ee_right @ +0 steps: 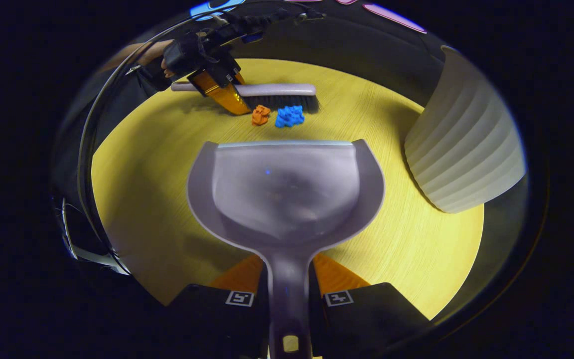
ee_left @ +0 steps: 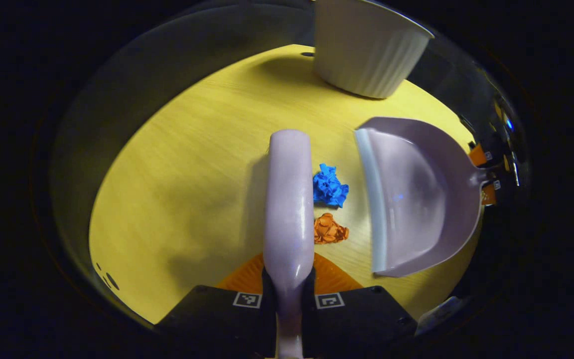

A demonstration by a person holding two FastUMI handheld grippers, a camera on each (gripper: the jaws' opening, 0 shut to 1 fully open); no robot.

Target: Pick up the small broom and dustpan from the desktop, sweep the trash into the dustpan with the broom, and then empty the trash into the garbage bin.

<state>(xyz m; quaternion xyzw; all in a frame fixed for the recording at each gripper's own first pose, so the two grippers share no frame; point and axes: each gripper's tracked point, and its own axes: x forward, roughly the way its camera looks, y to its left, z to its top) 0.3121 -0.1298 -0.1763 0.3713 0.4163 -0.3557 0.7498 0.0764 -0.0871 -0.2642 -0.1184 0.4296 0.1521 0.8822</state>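
**Lilac broom and dustpan face each other across two scraps**

Pale lilac plastic makes up both tools. In the left gripper view the broom (ee_left: 288, 199) runs straight ahead from the left gripper (ee_left: 288, 286), whose two fingers are clamped on its handle from either side. Just beside the broom's head lie a blue paper scrap (ee_left: 330, 186) and an orange paper scrap (ee_left: 330, 229), both on the yellow wooden table (ee_left: 177, 189), between the broom and the open mouth of the dustpan (ee_left: 416, 199). The dustpan's front lip rests on or close to the table, near the scraps but apart from them.

In the right gripper view the right gripper (ee_right: 289, 289) has its fingers closed on the dustpan's handle, the pan spreading out ahead. Beyond its lip sit the two scraps, touching the broom's dark bristles (ee_right: 282, 102). A hand (ee_right: 167, 62) holds the far gripper there.

A white ribbed bin (ee_left: 366, 50) stands on the table past the dustpan, well apart from the scraps.
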